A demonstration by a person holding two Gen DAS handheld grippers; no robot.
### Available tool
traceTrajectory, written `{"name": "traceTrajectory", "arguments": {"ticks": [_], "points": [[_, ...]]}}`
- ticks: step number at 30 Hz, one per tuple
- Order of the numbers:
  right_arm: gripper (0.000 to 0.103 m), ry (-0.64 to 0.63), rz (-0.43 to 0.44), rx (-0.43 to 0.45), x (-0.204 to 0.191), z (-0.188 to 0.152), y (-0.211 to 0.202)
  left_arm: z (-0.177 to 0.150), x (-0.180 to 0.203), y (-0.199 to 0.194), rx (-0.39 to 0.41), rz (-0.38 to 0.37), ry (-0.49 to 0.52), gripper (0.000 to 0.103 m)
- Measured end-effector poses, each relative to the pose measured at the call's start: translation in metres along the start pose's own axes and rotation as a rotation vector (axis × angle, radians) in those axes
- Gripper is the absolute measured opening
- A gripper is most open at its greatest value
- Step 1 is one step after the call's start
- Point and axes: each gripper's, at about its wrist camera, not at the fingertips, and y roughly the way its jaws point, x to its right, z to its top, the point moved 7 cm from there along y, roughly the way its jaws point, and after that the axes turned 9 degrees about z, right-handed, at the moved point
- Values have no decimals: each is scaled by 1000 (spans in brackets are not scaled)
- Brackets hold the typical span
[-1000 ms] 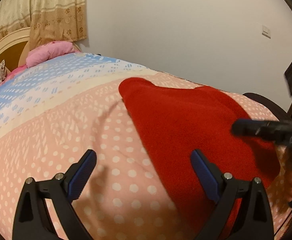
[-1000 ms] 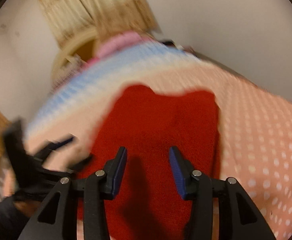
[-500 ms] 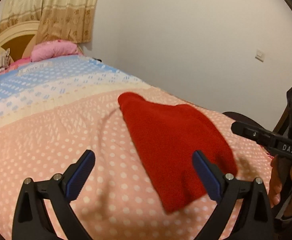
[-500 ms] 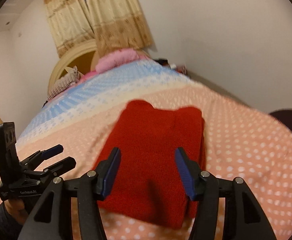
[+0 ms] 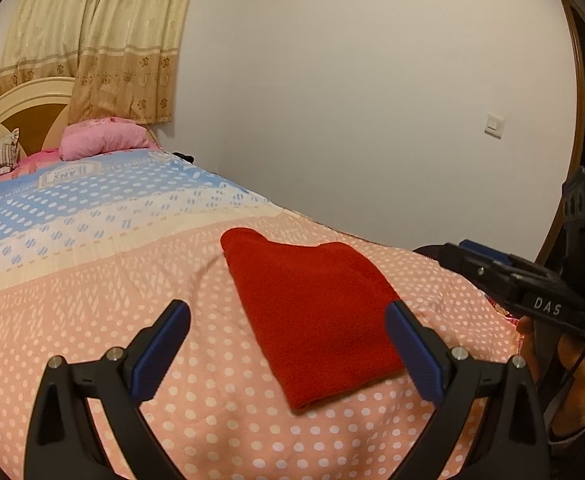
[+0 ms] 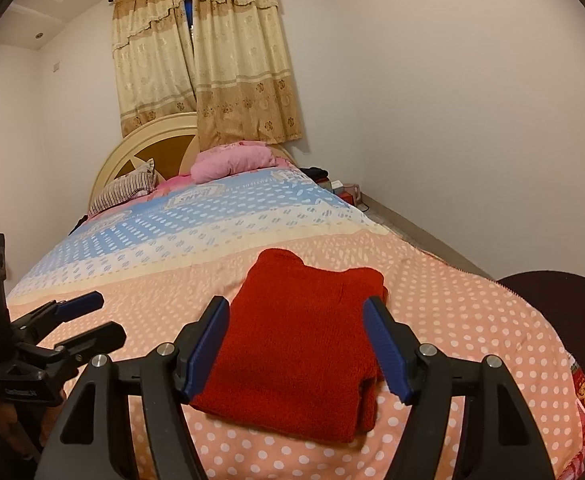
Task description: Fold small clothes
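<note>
While both pairs of jaws stand wide apart and hold nothing, the left gripper point(image 5: 288, 354) and the right gripper point(image 6: 296, 346) hang above the bed, neither touching cloth. Each has black plastic arms ending in blue ribbed pads.

Between and just beyond the right gripper's pads lies the folded red knitted garment point(image 6: 304, 344), a thick, roughly rectangular bundle resting flat on the pink bedspread with white polka dots point(image 6: 472, 320). In the right wrist view the garment sits almost centred in the gap, its near edge low in the frame and its long axis running away from the pads toward the head of the bed. A second layer shows along its right side, so it looks folded at least once.

In the left wrist view the same red garment point(image 5: 312, 316) lies ahead and to the right, nearer the right-hand pad, its long axis slanting from upper left to lower right. The right gripper point(image 5: 504, 276) shows at that view's right edge, past the garment; the left gripper point(image 6: 80, 320) shows at the left edge of the right wrist view, well clear of the cloth.

The right gripper seems the better placed to reach the garment straight on. Farther off, the bedspread turns to a blue and cream band, then a pink pillow point(image 6: 232, 160) and a rounded cream headboard point(image 6: 152, 136).
</note>
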Motion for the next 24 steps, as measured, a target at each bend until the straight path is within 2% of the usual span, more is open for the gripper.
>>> {"name": "traceTrajectory", "arguments": {"ticks": [24], "points": [[70,43,11,-17,7,-9,2,-1,1,1,-1,4,-4,100]]}}
